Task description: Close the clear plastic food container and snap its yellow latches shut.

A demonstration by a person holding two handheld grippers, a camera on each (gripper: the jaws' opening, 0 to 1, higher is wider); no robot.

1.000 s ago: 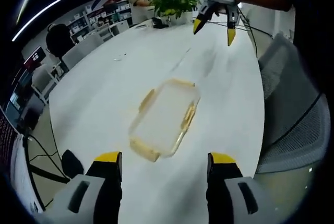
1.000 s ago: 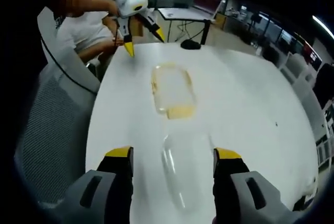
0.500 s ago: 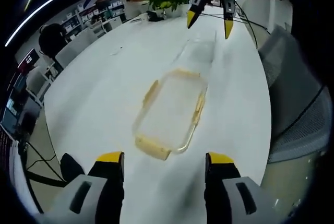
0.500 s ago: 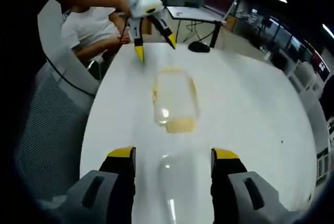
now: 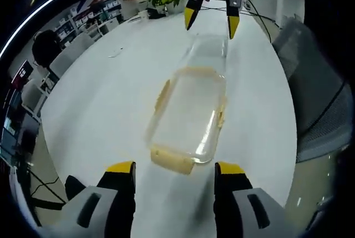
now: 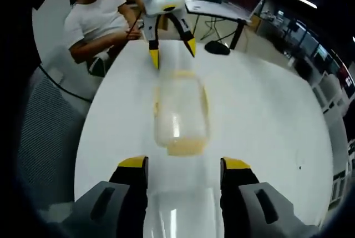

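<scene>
Left gripper view, container (image 5: 190, 113) nearer than before, both grippers spread, holding nothing

Clear food container (image 6: 180, 113) sits on the white table (image 6: 266, 121), yellow latch (image 6: 187, 148) on its near end. The right gripper (image 6: 183, 168) has its jaws spread wide, and the left gripper (image 6: 172, 52) hovers at the far end, jaws apart too.
</scene>
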